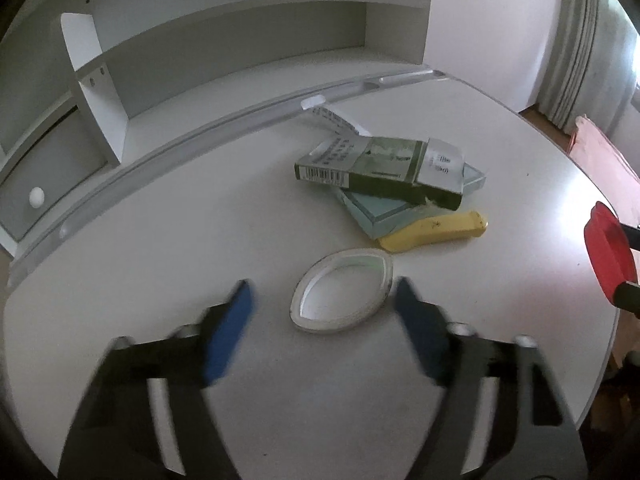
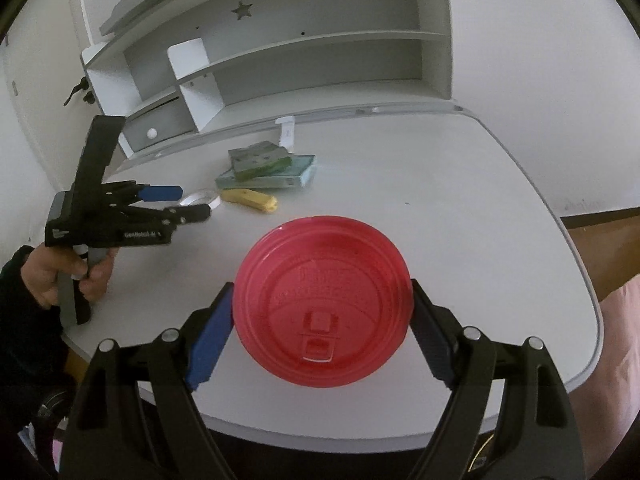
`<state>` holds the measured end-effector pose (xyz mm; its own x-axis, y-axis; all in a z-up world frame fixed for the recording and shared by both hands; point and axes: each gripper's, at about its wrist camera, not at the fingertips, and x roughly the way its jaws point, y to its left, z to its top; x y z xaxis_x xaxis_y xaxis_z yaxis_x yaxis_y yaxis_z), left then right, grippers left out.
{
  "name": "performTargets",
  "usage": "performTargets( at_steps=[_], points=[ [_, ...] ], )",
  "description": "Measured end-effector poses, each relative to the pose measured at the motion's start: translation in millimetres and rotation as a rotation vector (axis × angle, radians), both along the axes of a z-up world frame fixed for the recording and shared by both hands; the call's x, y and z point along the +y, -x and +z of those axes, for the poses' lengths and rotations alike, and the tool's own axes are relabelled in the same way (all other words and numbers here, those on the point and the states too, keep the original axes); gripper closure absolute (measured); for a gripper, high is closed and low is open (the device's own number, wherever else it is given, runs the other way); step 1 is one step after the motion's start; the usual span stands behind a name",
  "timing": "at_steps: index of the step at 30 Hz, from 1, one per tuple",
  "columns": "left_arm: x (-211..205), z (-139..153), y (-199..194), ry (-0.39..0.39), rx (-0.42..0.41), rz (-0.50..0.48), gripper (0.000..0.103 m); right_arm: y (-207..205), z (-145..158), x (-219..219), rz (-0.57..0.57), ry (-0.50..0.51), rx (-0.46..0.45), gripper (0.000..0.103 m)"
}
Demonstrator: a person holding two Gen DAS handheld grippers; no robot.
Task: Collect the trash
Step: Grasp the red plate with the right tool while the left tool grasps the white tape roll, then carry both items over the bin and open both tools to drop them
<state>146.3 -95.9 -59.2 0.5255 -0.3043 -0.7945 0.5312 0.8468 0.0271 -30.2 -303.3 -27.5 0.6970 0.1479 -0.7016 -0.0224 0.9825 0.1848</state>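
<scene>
My right gripper (image 2: 322, 316) is shut on a red cup lid (image 2: 324, 300) and holds it above the white table; the lid also shows at the right edge of the left wrist view (image 1: 606, 254). My left gripper (image 1: 324, 300) is open, just in front of a squashed white ring (image 1: 342, 294) that lies flat on the table between its fingers' line. Behind the ring lie a yellow wrapper (image 1: 436, 232), a pale blue box (image 1: 384, 210) and a dark green box (image 1: 380, 172) stacked on it. The left gripper also shows in the right wrist view (image 2: 188, 202).
A white shelf unit (image 1: 240, 20) with a drawer (image 1: 44, 184) stands behind a grey groove (image 1: 200, 140) at the table's back. A folded leaflet (image 1: 336, 122) lies behind the boxes. The table edge (image 2: 592, 300) curves off to the right; curtains (image 1: 580, 40) hang beyond.
</scene>
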Motion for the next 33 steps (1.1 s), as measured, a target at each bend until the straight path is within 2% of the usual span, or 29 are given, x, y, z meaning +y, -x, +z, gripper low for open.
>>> performTargets(
  at_steps=[1,6,10,15,18,21,22,25,27,30,33],
  points=[
    [-0.8,0.8,0.7,-0.002,-0.005,-0.003,0.056,1.8,-0.1,-3.0,-0.007,-0.002,0.0,0.023],
    [-5.6,8.1,15.0,-0.022,-0.025,-0.006,0.057,14.9,3.0,-17.4,-0.049,0.005,-0.014,0.023],
    [-22.2,26.8,52.6,0.031,-0.03,-0.073,0.057,40.6,3.1,-52.3,-0.16,0.012,-0.021,0.023],
    [-96.8,45.1,103.1,0.091,-0.047,-0.264,0.057,88.1,-8.9,-117.3,-0.359,0.003,-0.007,0.023],
    [-162.5,48.1,137.4,0.107,-0.044,-0.417,0.057,128.8,-20.7,-165.2,-0.504,-0.011,0.009,0.023],
    [-228.8,46.6,172.5,0.149,-0.008,-0.567,0.057,177.8,-42.2,-216.2,-0.657,-0.036,0.049,0.023],
    [-258.1,41.2,188.9,0.163,0.019,-0.628,0.057,194.0,-52.0,-232.0,-0.704,-0.051,0.066,0.023],
    [-315.2,17.5,221.1,0.164,0.06,-0.735,0.057,231.4,-82.4,-269.0,-0.812,-0.09,0.137,0.023],
    [-359.2,-17.5,239.6,0.152,0.158,-0.795,0.057,254.8,-108.2,-293.5,-0.884,-0.136,0.203,0.023],
    [-409.5,-74.7,259.0,0.101,0.24,-0.823,0.057,283.7,-155.5,-324.7,-0.967,-0.221,0.309,0.023],
    [-443.4,-125.5,268.5,0.062,0.322,-0.832,0.057,296.8,-195.5,-341.0,-1.003,-0.277,0.393,0.023]
  ],
)
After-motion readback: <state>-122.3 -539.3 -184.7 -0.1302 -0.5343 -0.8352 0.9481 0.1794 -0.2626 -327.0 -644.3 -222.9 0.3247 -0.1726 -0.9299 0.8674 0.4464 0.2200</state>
